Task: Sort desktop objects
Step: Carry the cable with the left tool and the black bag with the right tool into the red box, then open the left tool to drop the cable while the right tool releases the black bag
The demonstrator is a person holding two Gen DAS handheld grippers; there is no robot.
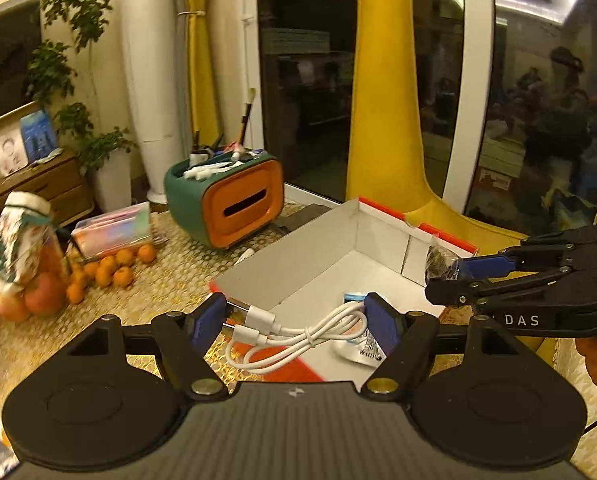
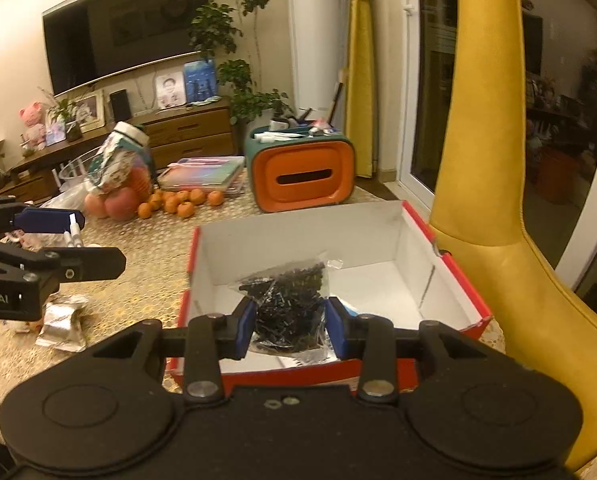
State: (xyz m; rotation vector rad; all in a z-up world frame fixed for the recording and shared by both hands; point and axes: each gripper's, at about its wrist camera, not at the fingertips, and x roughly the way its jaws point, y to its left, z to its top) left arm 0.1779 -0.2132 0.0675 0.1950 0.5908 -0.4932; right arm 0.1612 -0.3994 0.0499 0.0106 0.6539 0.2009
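Note:
My left gripper [image 1: 294, 322] is shut on a coiled white USB cable [image 1: 298, 336] and holds it over the near corner of the red cardboard box [image 1: 382, 236] with a white inside. My right gripper [image 2: 290, 322] is shut on a clear bag of small black parts [image 2: 288, 300] above the same box [image 2: 462, 280]. In the left wrist view the right gripper [image 1: 450, 276] reaches in from the right with the bag [image 1: 440, 262]. In the right wrist view the left gripper [image 2: 74, 232] shows at the left with the cable's white plugs. A small packet [image 1: 358, 350] lies in the box.
A green and orange tissue-box organiser [image 1: 226, 200] with pens stands behind the box. Oranges [image 1: 110, 272], apples and a wrapped jar [image 1: 22, 240] sit at the left by a plastic case [image 1: 114, 228]. Foil packets [image 2: 60, 320] lie on the gold tablecloth. A yellow chair [image 2: 494, 200] stands at the right.

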